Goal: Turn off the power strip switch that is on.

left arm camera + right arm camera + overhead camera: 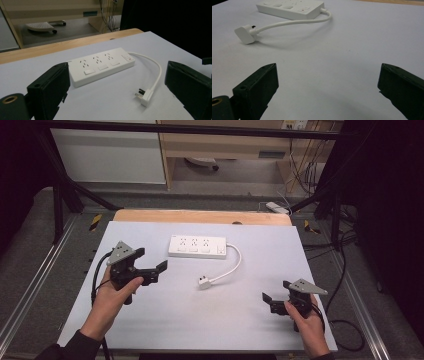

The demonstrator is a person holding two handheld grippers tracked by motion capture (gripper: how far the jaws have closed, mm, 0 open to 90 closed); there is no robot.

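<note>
A white power strip [197,246] with three sockets lies flat toward the back middle of the pale mat [150,320]. Its short white cable [231,267] loops round to a white plug [204,282] lying on the mat in front of it. My left gripper [151,260] is held open just left of the strip and touches nothing. In the left gripper view, the strip [100,66] and plug [146,96] lie ahead between the wide jaws. My right gripper [276,291] stands open near the front right. From it, the plug [244,33] and strip [292,7] are far ahead.
A wooden table edge [200,216] runs behind the mat. Black frame bars [60,195] stand at the table's back corners. Loose cables [345,330] and a white adapter [277,207] lie on the floor to the right and behind.
</note>
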